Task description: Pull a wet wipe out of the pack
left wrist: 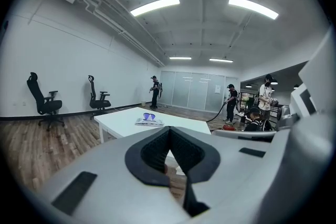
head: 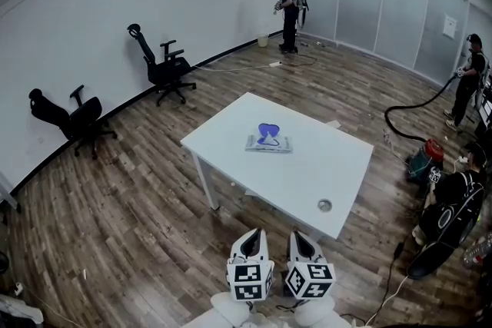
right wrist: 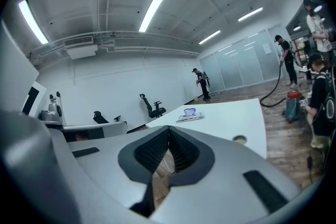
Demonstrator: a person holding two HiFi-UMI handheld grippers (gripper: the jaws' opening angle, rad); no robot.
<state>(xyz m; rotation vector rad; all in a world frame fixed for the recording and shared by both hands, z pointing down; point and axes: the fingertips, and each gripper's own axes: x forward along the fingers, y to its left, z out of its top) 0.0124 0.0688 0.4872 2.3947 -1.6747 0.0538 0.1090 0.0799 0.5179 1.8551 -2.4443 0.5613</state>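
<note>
While claws (head: 251,236) (head: 303,239) shut, pack (head: 269,141) on tbl (head: 327,165).

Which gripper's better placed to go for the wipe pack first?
Left, marginally. The left gripper and right gripper both hang shut and empty, short of the table. The wet wipe pack lies mid-table, lined up slightly nearer the left. It's a close call.
</note>
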